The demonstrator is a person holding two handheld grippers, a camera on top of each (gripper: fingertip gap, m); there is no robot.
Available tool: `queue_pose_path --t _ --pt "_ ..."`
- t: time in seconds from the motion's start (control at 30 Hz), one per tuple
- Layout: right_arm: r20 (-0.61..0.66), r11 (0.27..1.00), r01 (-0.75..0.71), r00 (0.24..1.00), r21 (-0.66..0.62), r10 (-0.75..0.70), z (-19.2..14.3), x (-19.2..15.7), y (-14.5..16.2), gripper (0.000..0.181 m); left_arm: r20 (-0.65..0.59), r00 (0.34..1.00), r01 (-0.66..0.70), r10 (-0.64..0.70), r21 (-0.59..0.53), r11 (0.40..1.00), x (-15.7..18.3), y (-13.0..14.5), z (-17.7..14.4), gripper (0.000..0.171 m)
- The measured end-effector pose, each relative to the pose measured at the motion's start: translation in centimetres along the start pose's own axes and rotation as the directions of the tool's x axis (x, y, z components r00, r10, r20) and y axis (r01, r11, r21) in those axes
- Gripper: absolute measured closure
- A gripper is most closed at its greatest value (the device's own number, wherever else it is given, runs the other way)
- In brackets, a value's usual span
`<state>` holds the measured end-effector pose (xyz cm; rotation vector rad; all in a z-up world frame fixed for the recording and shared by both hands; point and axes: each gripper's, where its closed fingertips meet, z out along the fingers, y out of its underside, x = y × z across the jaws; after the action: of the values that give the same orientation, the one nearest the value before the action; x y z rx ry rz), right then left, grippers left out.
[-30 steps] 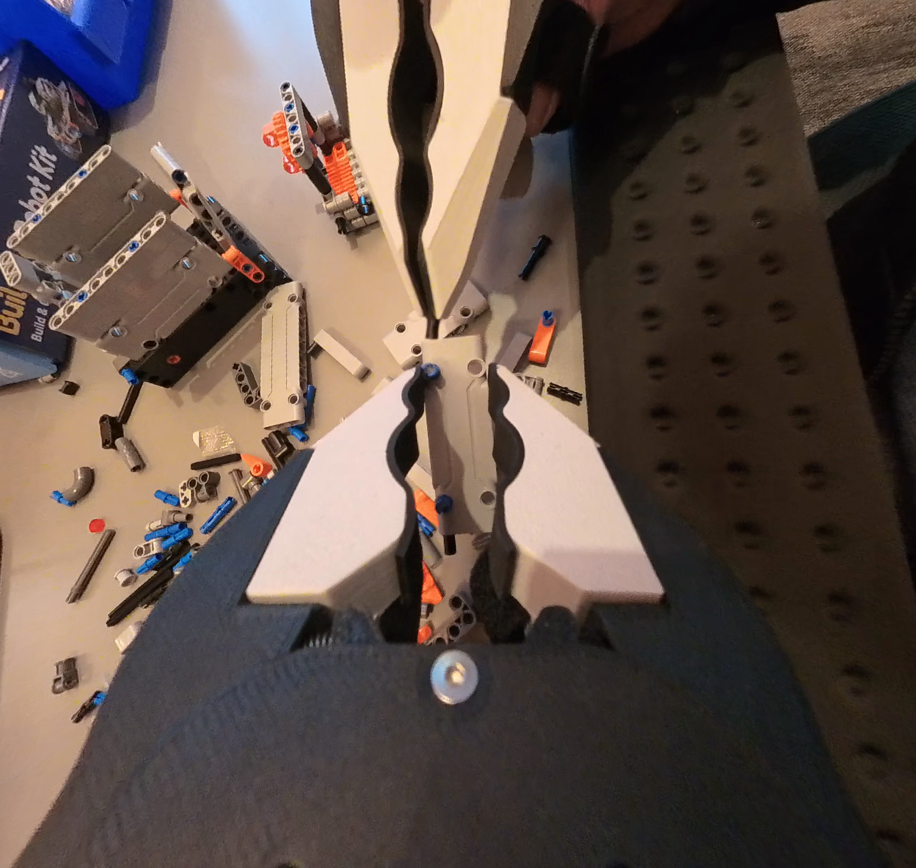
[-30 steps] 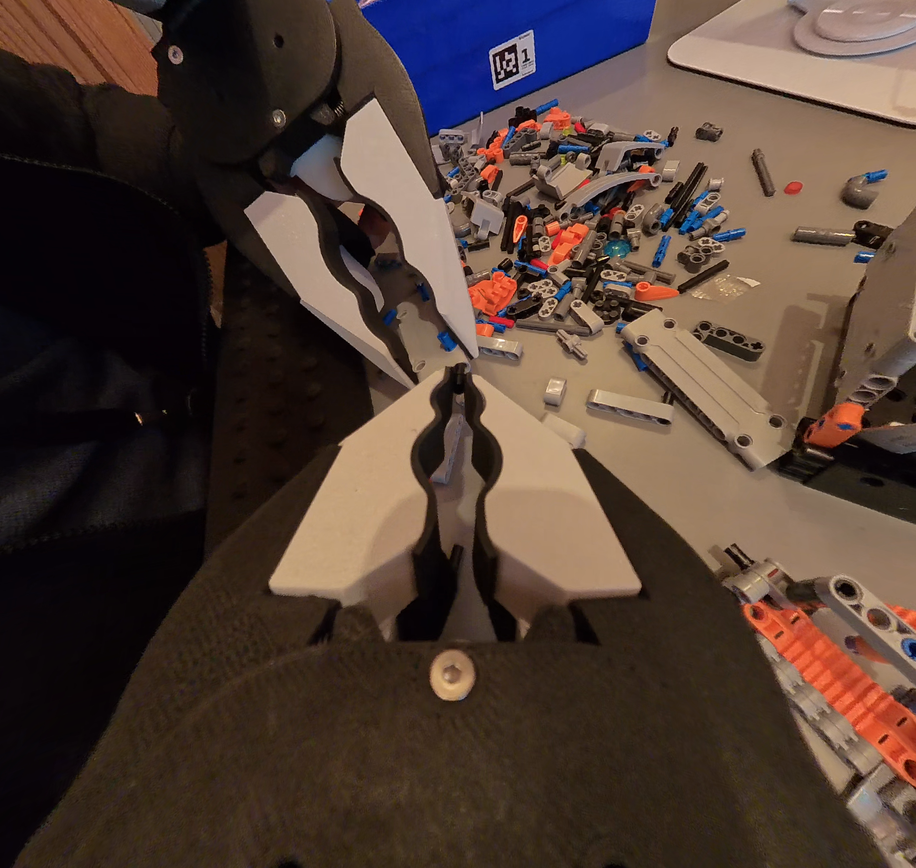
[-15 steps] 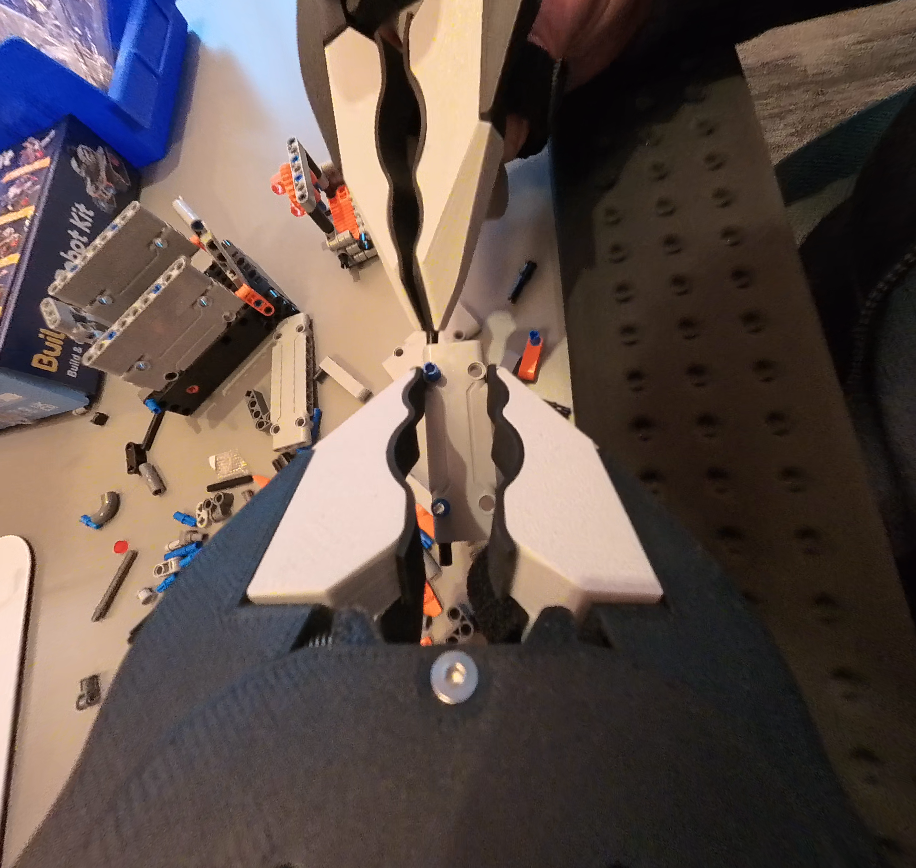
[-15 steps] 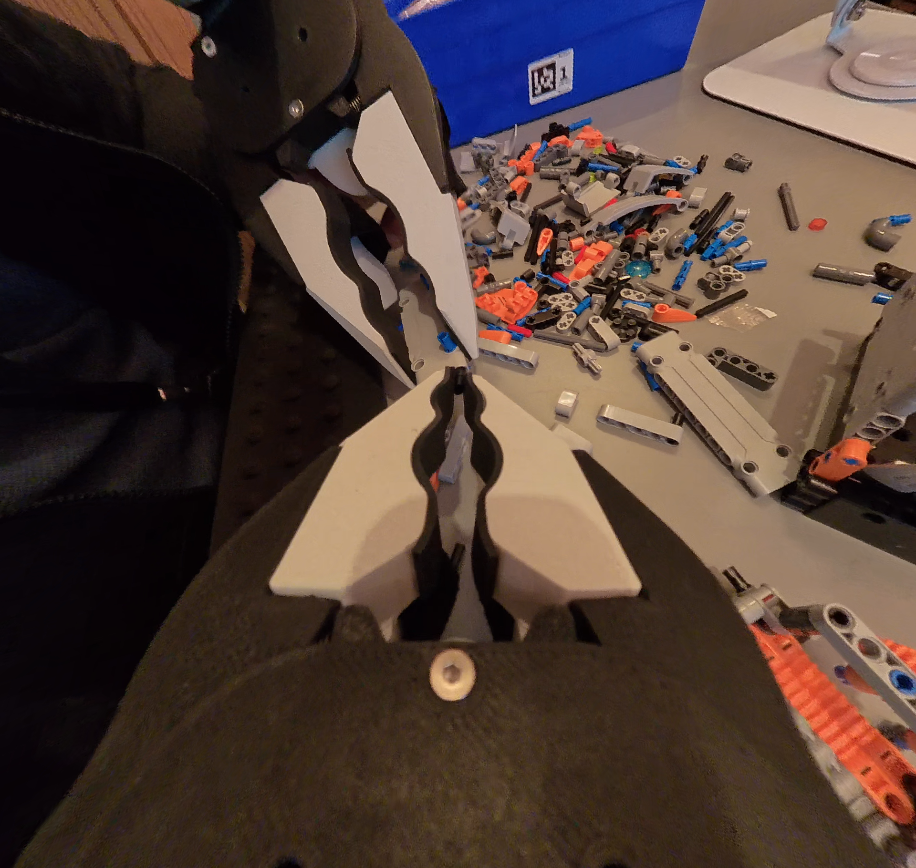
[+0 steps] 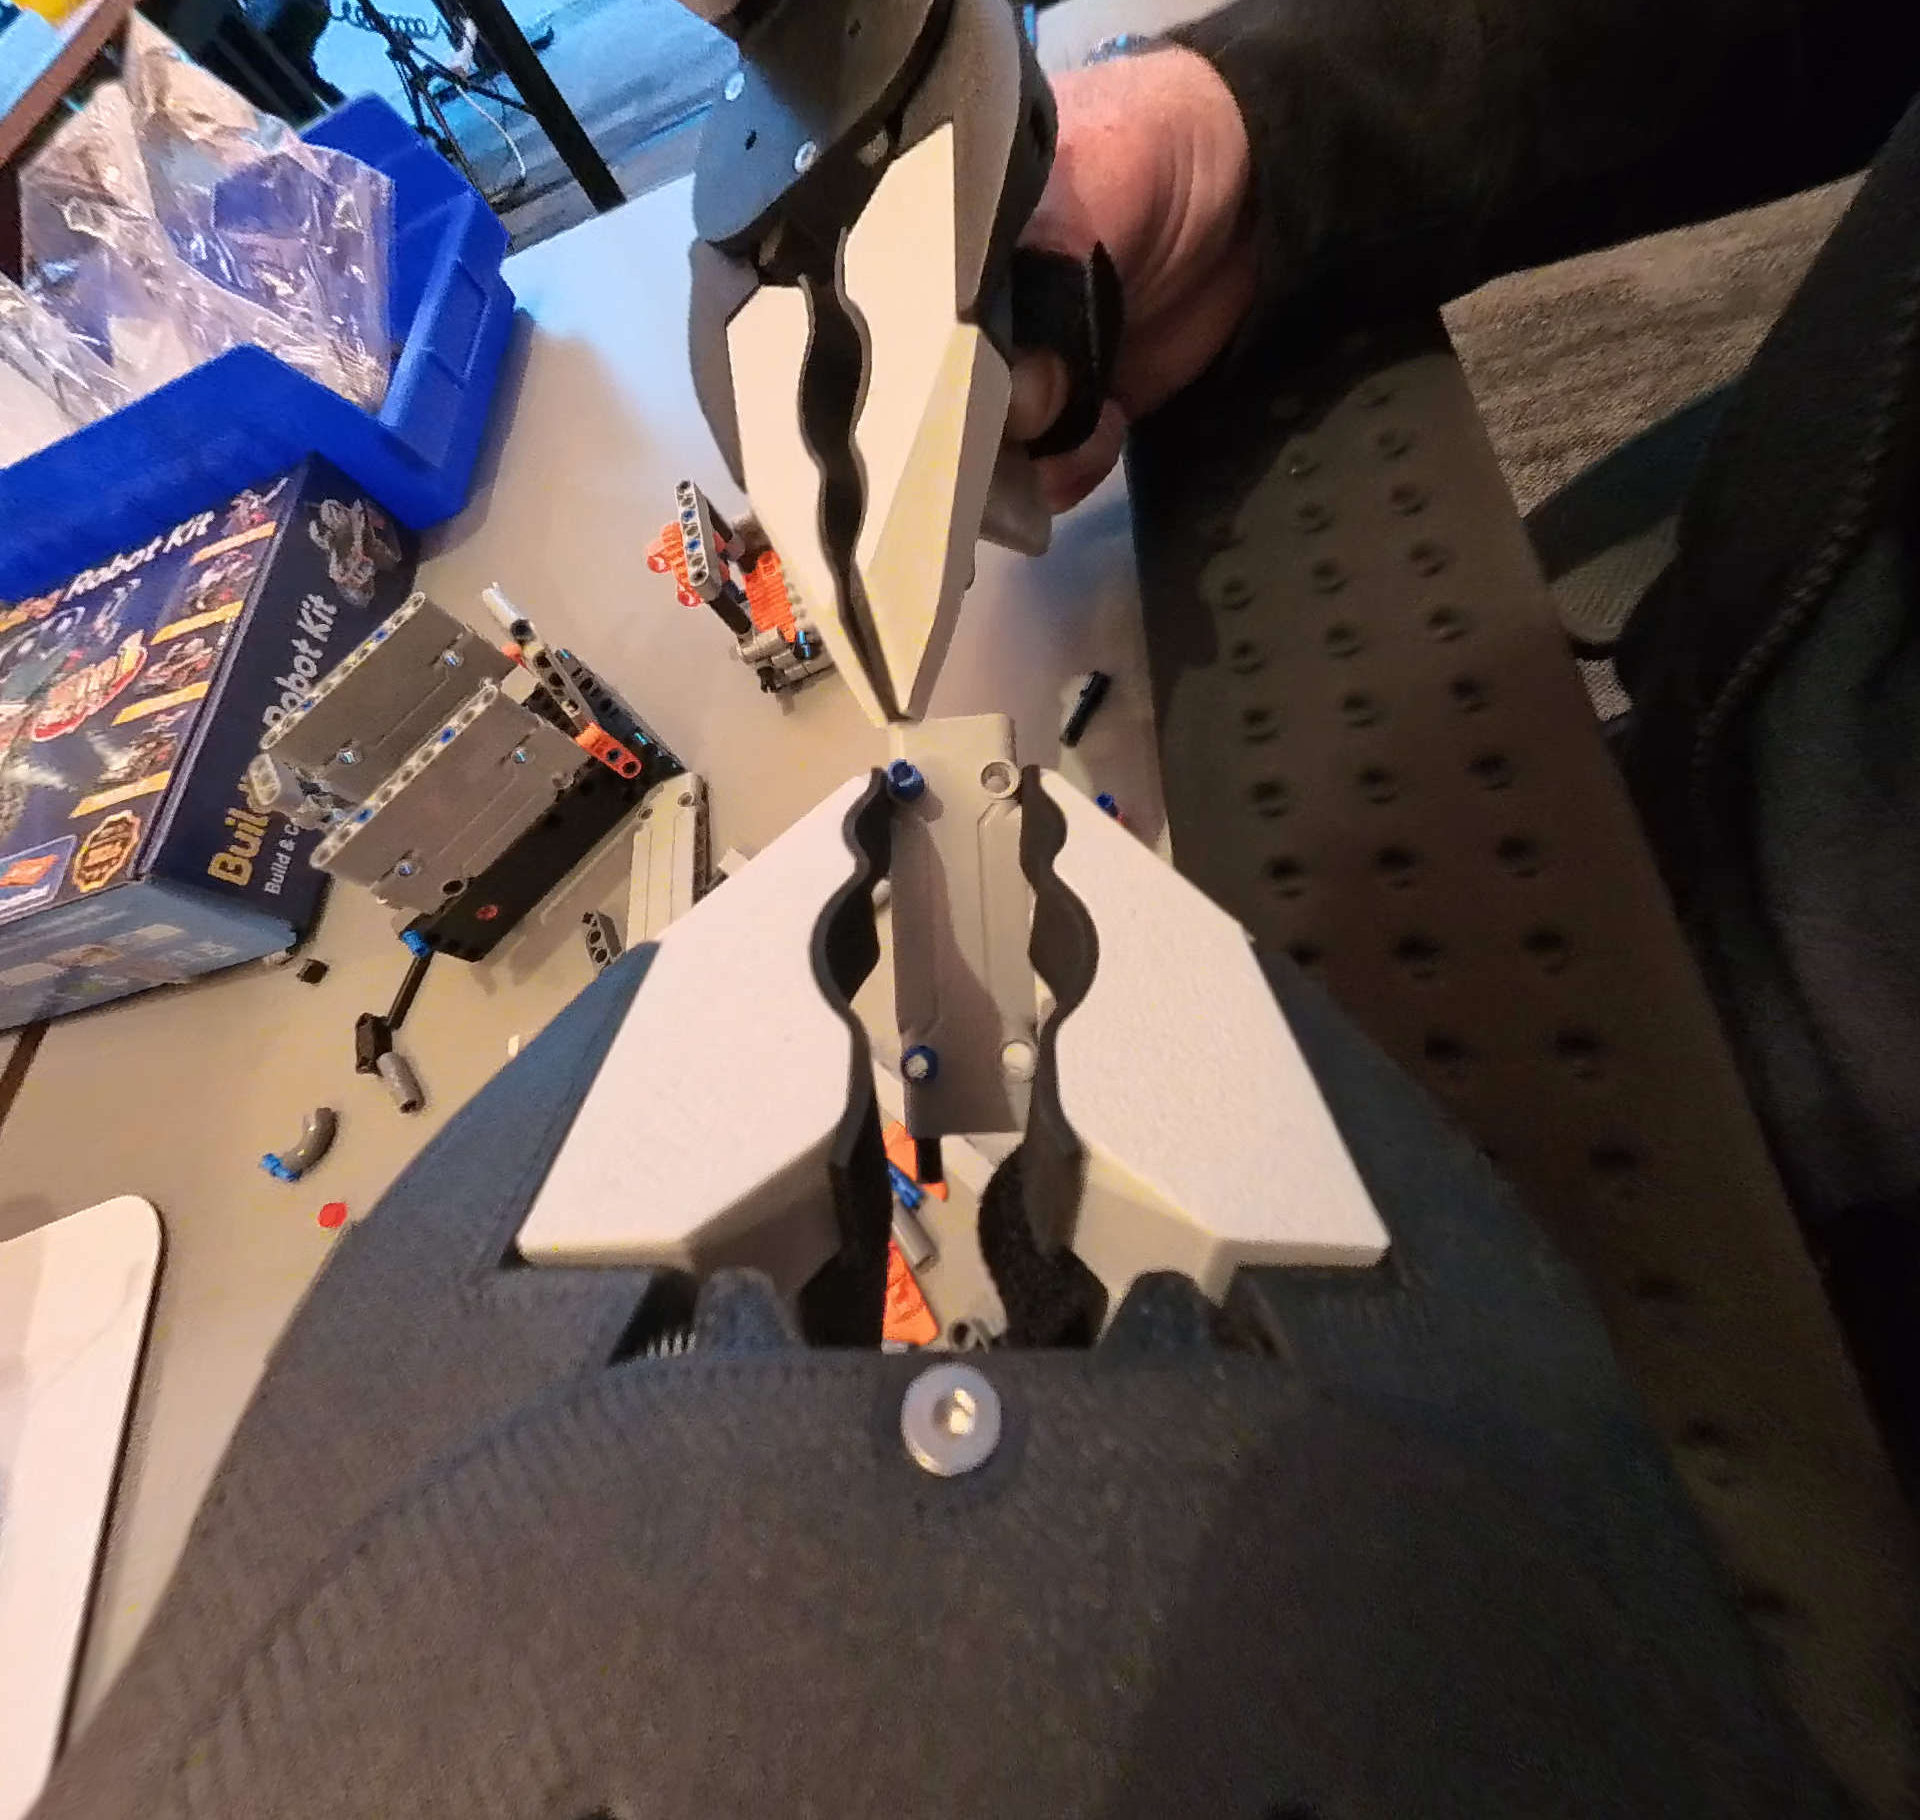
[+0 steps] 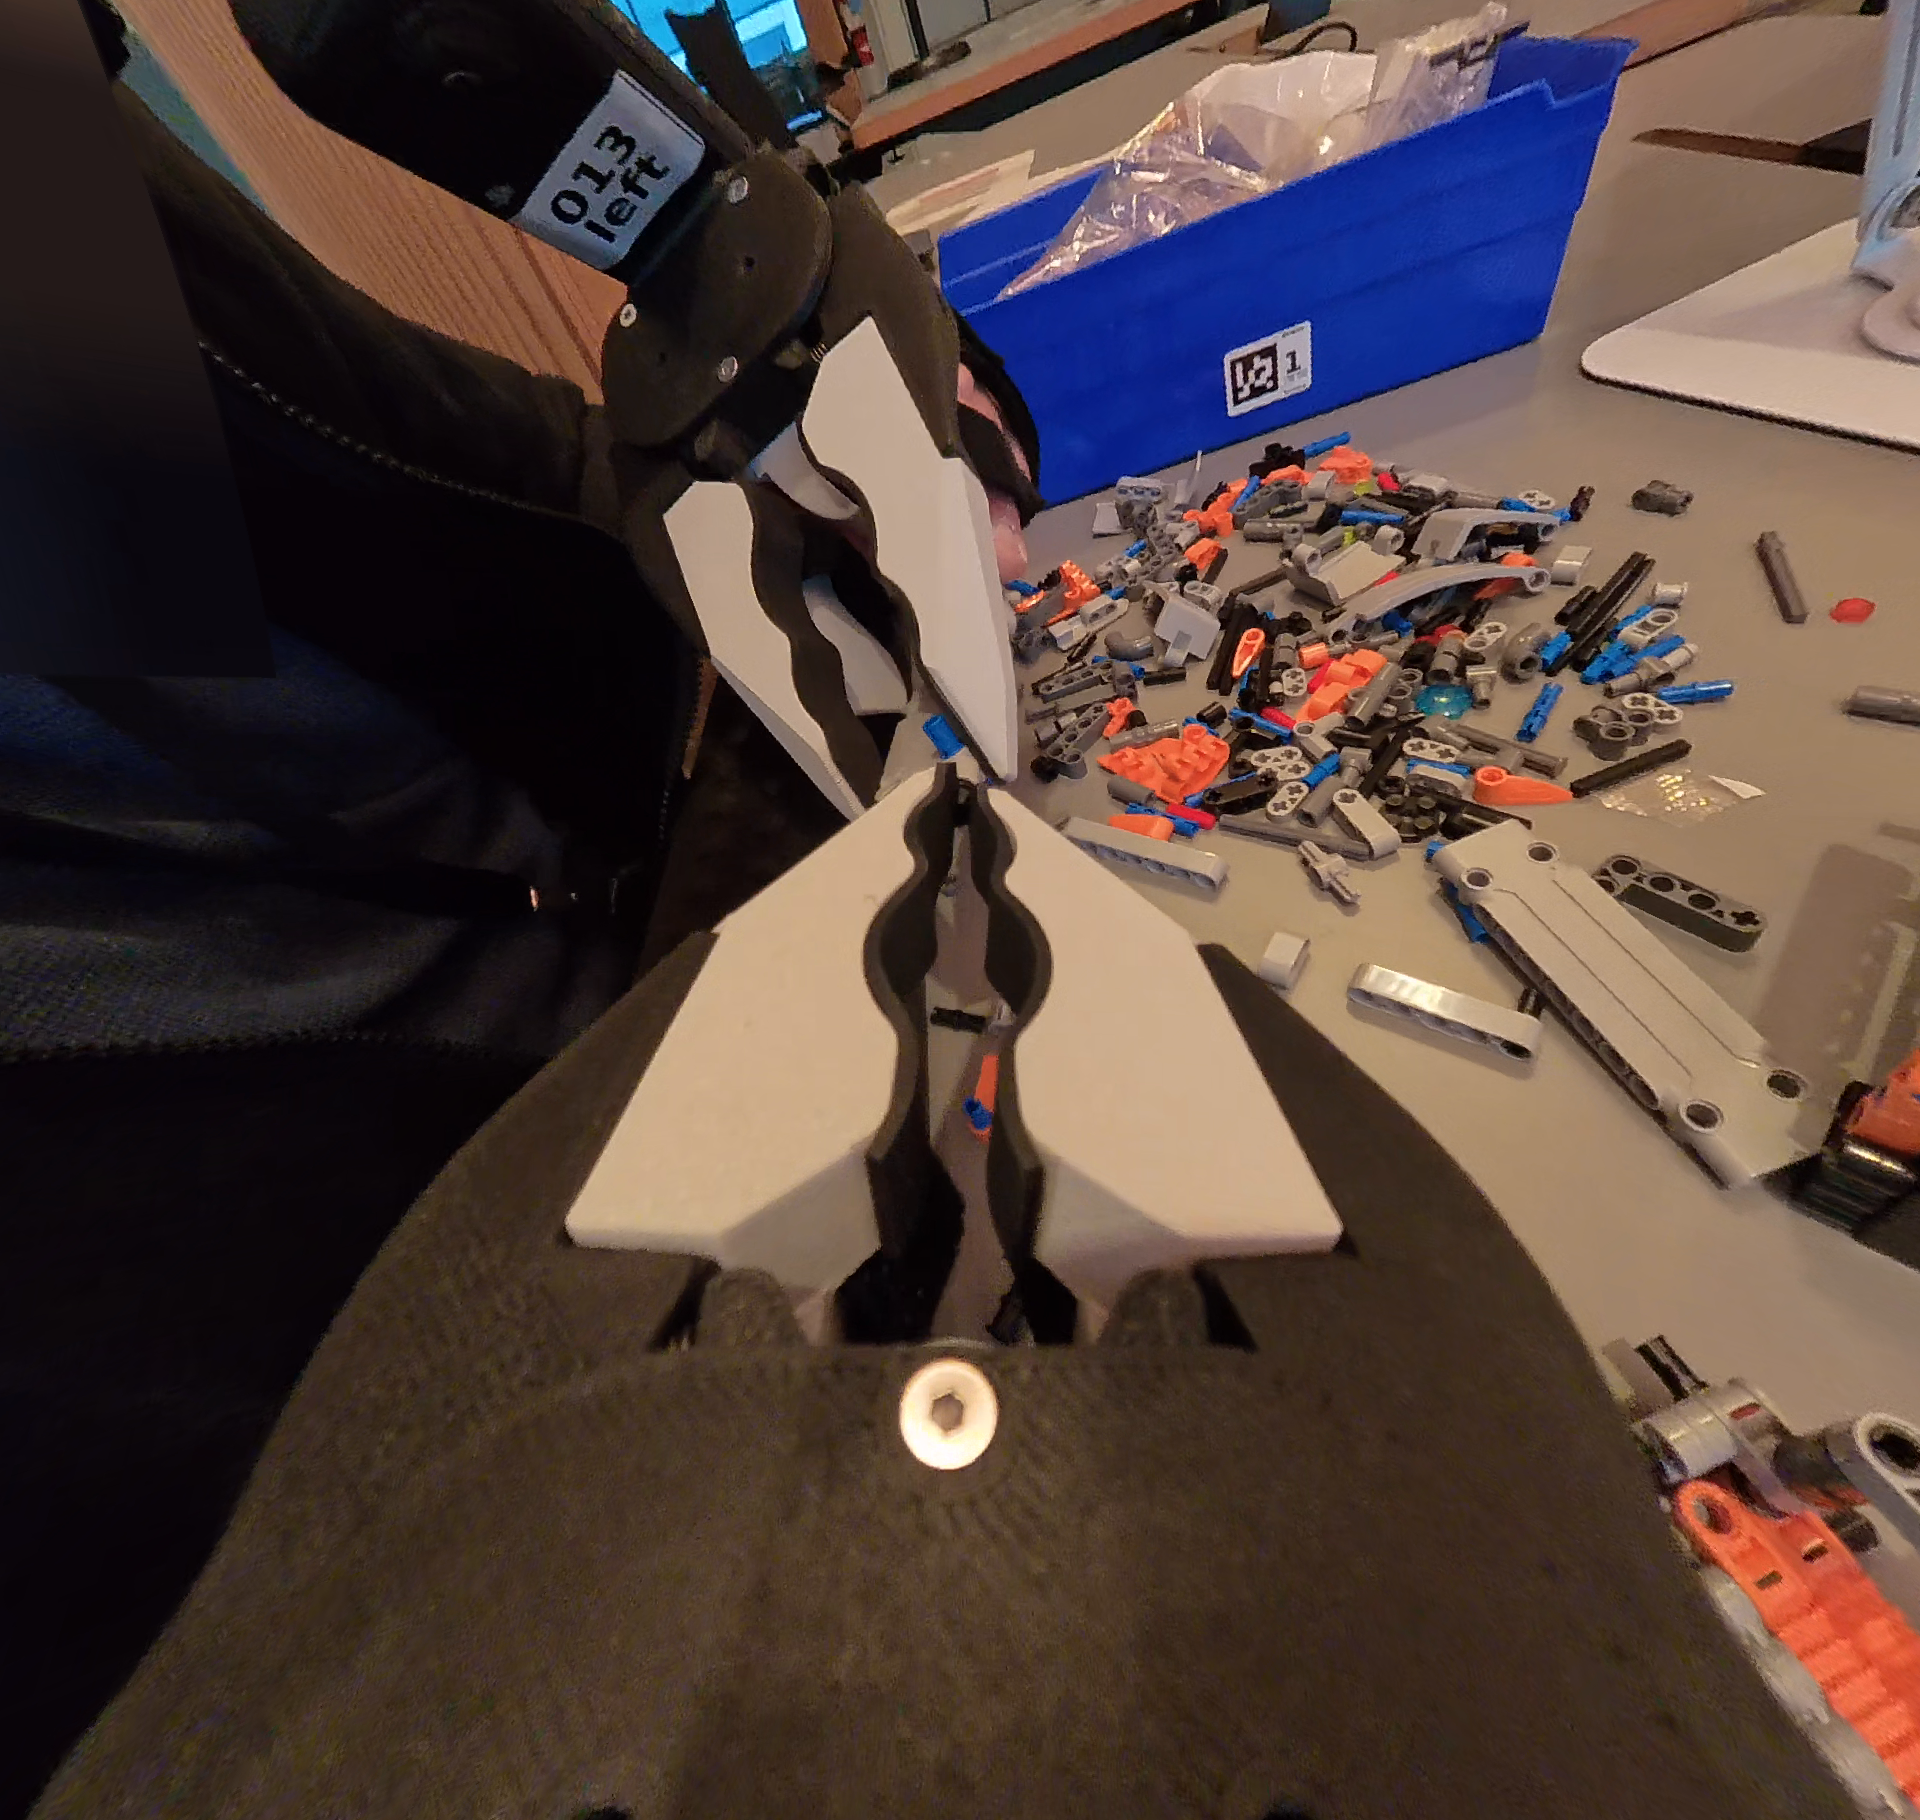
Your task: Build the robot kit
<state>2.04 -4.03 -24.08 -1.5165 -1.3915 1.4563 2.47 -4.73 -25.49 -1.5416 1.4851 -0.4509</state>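
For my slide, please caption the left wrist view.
Left gripper clamps a grey panel while the right gripper pinches its top edge.

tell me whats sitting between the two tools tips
In the left wrist view, a grey panel piece with blue pins spans the gap: the left tool clamps it, and the right tool pinches its far edge.

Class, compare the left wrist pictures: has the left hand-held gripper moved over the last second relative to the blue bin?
Yes. The left hand-held gripper, shut on the grey panel, has tilted up and drawn back: the blue bin has slid down into view.
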Motion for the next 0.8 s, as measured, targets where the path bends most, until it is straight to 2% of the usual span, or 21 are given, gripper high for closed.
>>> queue_pose_path --t 0.2,0.67,0.8 --pt "-0.041 0.997 -0.014 0.999 0.075 0.018 -1.0 0.7 -1.3 0.18 0.052 0.999 0.002 -0.002 -0.002 1.0 -1.0 0.0 -0.2 0.149" --pt "-0.074 1.0 0.007 0.997 0.015 -0.006 -0.6 0.8 -0.6 0.181 0.073 0.997 -0.013 0.015 -0.038 0.999 -1.3 0.2 -0.2 0.149" --pt "-0.119 1.0 0.014 0.993 0.026 -0.011 -0.8 1.4 -1.0 0.181 0.13 0.991 -0.026 0.033 -0.054 0.998 -2.2 0.4 -0.3 0.149"
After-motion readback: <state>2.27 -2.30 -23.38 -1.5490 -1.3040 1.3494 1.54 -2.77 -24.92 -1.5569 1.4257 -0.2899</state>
